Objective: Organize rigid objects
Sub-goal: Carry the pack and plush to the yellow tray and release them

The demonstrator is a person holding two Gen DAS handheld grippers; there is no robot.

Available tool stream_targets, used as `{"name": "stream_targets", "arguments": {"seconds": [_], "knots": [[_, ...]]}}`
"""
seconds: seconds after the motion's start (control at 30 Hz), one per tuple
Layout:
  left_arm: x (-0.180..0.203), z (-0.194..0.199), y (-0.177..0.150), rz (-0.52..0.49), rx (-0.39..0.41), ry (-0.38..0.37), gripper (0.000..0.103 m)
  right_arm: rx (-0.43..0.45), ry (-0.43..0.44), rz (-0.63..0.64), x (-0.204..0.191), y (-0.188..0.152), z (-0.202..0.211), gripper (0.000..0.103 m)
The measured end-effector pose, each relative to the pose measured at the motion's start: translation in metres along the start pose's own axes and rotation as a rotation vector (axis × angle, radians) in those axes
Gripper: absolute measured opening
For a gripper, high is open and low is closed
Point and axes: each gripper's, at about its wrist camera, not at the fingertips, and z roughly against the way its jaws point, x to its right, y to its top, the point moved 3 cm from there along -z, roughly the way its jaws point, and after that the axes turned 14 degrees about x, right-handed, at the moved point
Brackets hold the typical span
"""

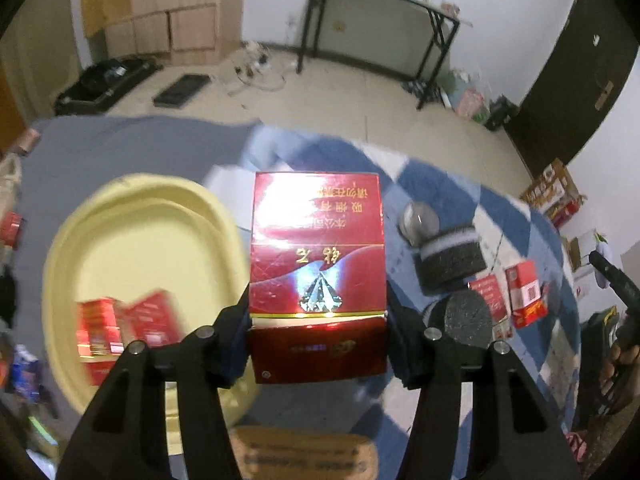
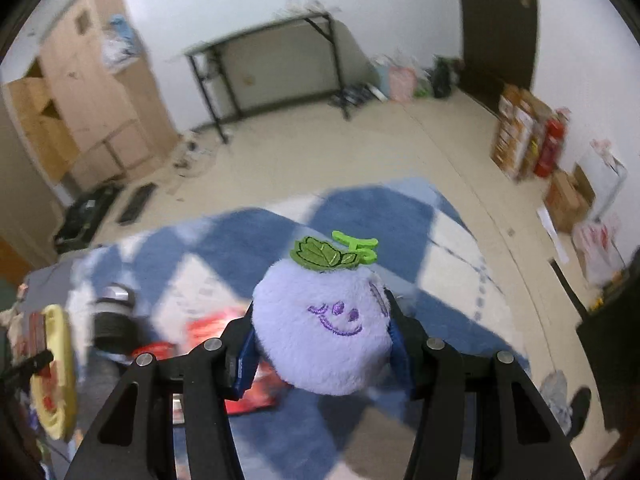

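Left hand-held gripper point(image 1: 318, 344) is pinching the red pack point(image 1: 318, 276) center frame, long axis pointing away, while right hand-held gripper point(image 2: 322, 354) is squeezing the purple plush point(image 2: 322, 332).

A blue-and-white checked rug point(image 1: 440, 176) carries a yellow tray point(image 1: 68, 240), red packs point(image 1: 524, 292) and a black-based glass ball point(image 1: 420, 218).

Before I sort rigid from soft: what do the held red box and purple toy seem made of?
Red box: likely glossy printed cardboard, judging by glare, crisp edges and a hinged lid line. Purple toy: fuzzy plush fabric with a stitched face and felt-like leaf, apparently soft.
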Motion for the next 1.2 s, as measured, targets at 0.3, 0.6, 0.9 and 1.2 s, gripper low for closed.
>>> {"name": "stream_targets", "arguments": {"seconds": [0.3, 0.6, 0.9, 1.2], "knots": [[-0.104, 0.061, 0.012, 0.047, 0.075, 0.177, 0.058, -0.002, 0.410, 0.239, -0.195, -0.004, 0.072, 0.053], [-0.185, 0.023, -0.004, 0.168, -0.025, 0.253, 0.058, -0.179, 0.619, 0.470, -0.365, -0.080, 0.061, 0.053], [-0.203, -0.040, -0.012, 0.159, -0.158, 0.262, 0.058, -0.315, 0.628, 0.637, -0.436, -0.160, 0.009, 0.053], [-0.217, -0.076, -0.021, 0.148, -0.233, 0.259, 0.058, -0.330, 0.608, 0.702, -0.476, -0.189, -0.032, 0.053]]}}
